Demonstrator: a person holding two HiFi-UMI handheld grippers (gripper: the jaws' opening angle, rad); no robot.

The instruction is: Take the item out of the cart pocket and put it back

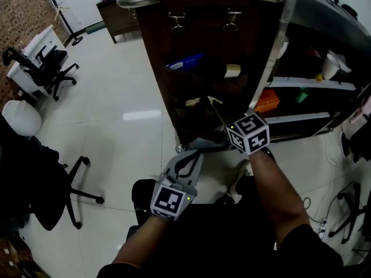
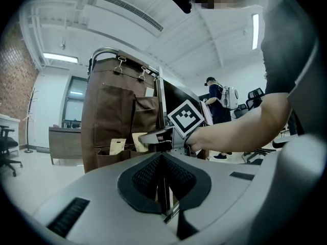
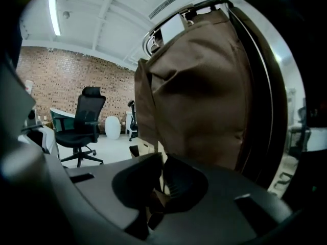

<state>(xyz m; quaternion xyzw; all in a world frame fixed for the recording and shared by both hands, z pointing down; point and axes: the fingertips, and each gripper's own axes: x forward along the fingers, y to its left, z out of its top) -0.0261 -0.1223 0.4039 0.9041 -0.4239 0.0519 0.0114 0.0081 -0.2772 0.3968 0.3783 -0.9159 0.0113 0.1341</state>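
A brown fabric organizer (image 1: 191,45) with several pockets hangs from the cart's top rail. My right gripper (image 1: 215,104) reaches into a lower pocket. In the right gripper view its pads (image 3: 162,162) are closed on a thin tan packet (image 3: 158,180), close against the brown cloth (image 3: 204,101). The left gripper view shows the right gripper (image 2: 148,137) holding that tan packet (image 2: 138,141) at the pocket's mouth, with a second tan packet (image 2: 117,147) in the pocket beside it. My left gripper (image 1: 194,152) hangs lower, in front of the cart's foot, shut with nothing in it (image 2: 162,160).
A blue item (image 1: 185,61) and a cream item (image 1: 232,70) sit in upper pockets. Cart shelves (image 1: 307,83) with an orange box (image 1: 268,101) lie to the right. Office chairs (image 1: 55,68) (image 1: 46,184) stand on the floor at left. A person (image 2: 217,98) stands far behind.
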